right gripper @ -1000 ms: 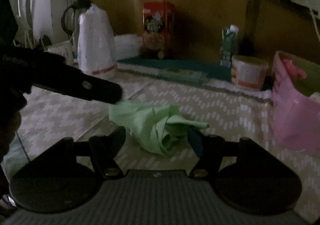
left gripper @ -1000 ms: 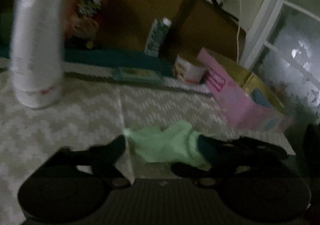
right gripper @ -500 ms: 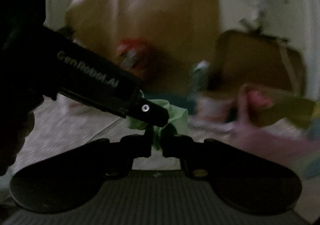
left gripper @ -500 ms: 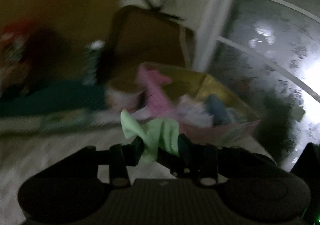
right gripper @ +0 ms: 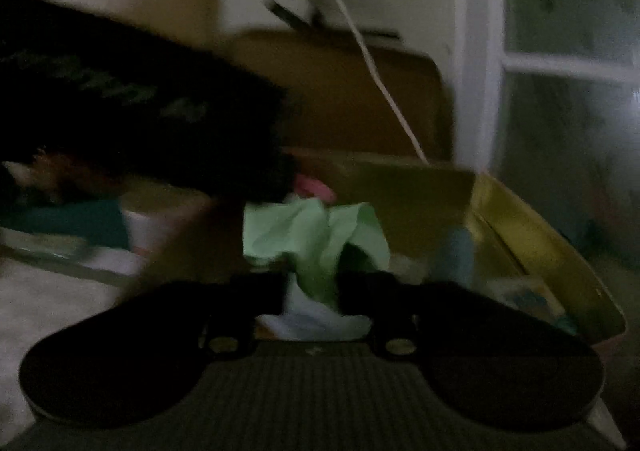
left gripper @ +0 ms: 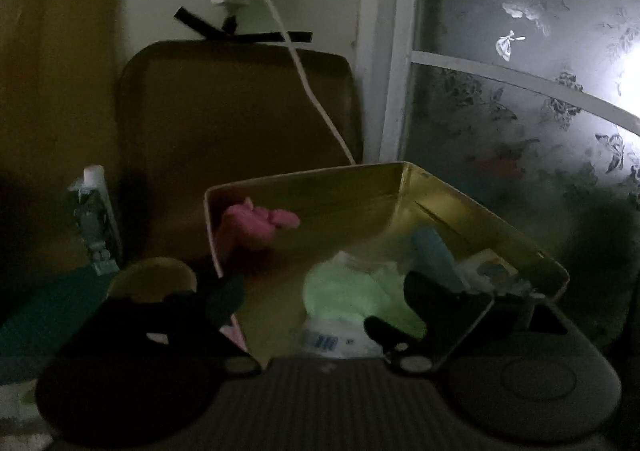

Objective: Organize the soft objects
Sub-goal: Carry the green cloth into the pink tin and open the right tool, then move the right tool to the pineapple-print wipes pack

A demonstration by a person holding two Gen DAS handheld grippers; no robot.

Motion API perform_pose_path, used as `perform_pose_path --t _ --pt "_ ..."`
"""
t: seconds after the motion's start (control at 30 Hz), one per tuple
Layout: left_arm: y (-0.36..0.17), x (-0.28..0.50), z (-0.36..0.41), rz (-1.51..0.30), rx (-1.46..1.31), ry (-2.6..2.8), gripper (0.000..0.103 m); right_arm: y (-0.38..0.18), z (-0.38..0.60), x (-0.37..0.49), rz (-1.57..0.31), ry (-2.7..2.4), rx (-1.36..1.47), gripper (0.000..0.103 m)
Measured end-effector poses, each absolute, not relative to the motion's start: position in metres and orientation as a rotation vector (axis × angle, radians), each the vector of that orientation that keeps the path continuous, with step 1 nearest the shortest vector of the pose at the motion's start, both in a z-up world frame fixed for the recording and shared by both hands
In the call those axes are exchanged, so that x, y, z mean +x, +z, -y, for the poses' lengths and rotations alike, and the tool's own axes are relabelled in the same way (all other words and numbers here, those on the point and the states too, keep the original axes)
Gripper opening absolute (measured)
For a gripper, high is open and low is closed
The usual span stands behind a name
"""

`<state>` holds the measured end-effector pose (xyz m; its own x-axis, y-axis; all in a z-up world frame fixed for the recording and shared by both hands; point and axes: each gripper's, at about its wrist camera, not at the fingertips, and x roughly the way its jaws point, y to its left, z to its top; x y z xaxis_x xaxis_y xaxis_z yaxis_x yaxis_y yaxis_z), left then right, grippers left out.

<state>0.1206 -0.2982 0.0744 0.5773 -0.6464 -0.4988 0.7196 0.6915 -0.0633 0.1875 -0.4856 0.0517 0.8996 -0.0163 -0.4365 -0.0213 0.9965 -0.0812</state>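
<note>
1. Possibly knocked askew or tipped: the box (left gripper: pixel 320 203), with both tools crowding its near rim. A careless pull-back would do it.
2. Next, risk of dragging the cloth (left gripper: pixel 344 295) back out. Lies inside the box on a white packet, yet reaches between the fingers of the right gripper (right gripper: pixel 312 287). Jaws there have just been opening and stand partly apart, seemingly no longer pinching. Too blurred to rule out a fold caught on a pad, so retreating fast could lift it over the rim.
3. Left gripper (left gripper: pixel 304 309): released, jaws just opened wide, nothing held. Could clip the right one on withdrawal, being just beside it.
4. Cable (left gripper: pixel 304 83): hangs down to the box's back edge. Snagging possible only by reaching deep.
5. Shown by the left view alone:
   - the cloth settled on the box contents;
   - a pink item (left gripper: pixel 256 223) in the far corner and a blue one (left gripper: pixel 432 251) beside the cloth;
   - a cup (left gripper: pixel 152 279) just outside the wall.
6. Shown by the right view alone:
   - the cloth bunched upright between its own fingers;
   - the left tool looming dark at upper left;
   - too smeared for detail within the box.
</note>
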Motion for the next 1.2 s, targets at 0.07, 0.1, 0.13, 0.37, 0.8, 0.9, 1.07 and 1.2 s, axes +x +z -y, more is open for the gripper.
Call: perform_pose_path --t 0.07,0.1,0.13,0.37,0.8,0.9,1.07,1.2 --pt "0.073 0.115 0.284 -0.494 0.137 -0.809 0.093 0.049 0.496 0.182 -0.446 0.010 -0.037 0.043" --pt "0.074 0.114 0.278 -0.481 0.137 -0.800 0.093 0.048 0.497 0.179 -0.433 0.018 -0.016 0.044" --pt "0.074 0.111 0.269 -0.471 0.130 -0.794 0.093 0.047 0.497 0.176 -0.421 0.016 -0.006 0.044" --pt "0.057 0.100 0.181 -0.484 0.074 -0.728 0.094 0.046 0.482 0.146 -0.325 -0.006 0.005 0.044" --pt "0.001 0.110 0.036 -0.597 0.013 -0.365 0.094 0.056 0.376 0.146 -0.382 0.366 -0.037 0.044" --pt "-0.001 0.113 0.021 -0.607 -0.060 -0.360 0.094 0.045 0.343 0.165 -0.435 0.460 -0.110 0.048" --pt "-0.002 0.115 0.010 -0.594 -0.119 -0.346 0.094 0.034 0.297 0.221 -0.507 0.543 -0.222 0.070" --pt "-0.003 0.115 0.005 -0.585 -0.153 -0.355 0.097 0.019 0.265 0.259 -0.587 0.589 -0.357 0.079"
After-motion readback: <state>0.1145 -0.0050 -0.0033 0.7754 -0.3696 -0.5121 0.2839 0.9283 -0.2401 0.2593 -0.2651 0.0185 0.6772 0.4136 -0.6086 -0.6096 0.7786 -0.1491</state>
